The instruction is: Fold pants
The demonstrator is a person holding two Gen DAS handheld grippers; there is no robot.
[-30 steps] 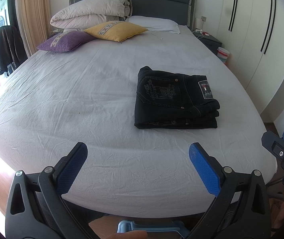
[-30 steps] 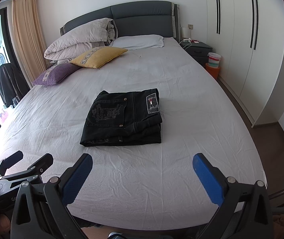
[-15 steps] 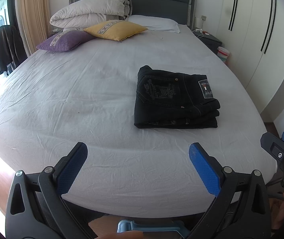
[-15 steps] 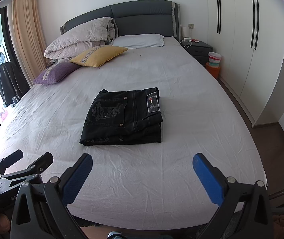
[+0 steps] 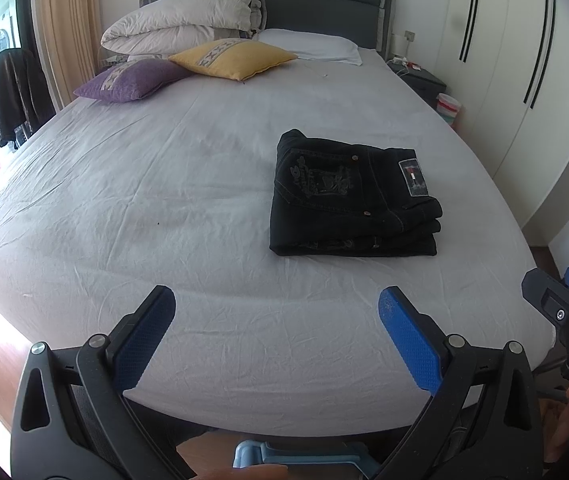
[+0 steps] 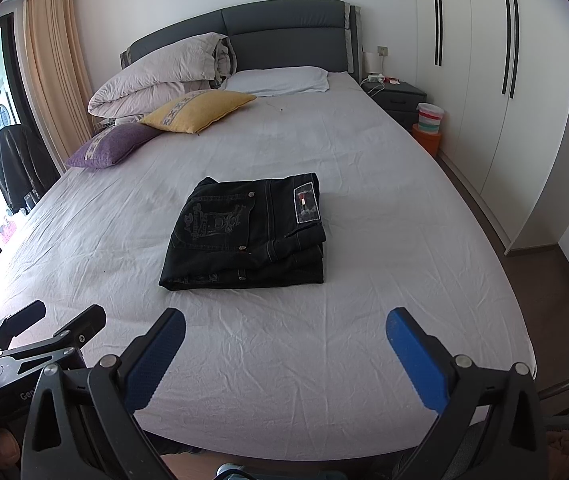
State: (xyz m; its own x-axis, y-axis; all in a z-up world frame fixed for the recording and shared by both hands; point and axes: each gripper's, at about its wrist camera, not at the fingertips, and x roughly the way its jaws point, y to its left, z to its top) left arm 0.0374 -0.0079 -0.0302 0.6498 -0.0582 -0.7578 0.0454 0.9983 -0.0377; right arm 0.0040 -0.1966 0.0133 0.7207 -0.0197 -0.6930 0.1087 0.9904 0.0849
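White sheets covered the bed [image 5: 164, 208], where the pants [image 5: 348, 196] lay folded in a neat stack, right of centre. Left gripper [image 5: 276, 312] and right gripper [image 6: 284, 330] both gaped wide over the near edge, holding nothing, well apart from the pants.

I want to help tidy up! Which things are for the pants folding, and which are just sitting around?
For the job: black pants, already folded on the bed sheet; left gripper and right gripper, both open.

Just sitting around: yellow cushion, purple cushion, folded duvet, white pillow.
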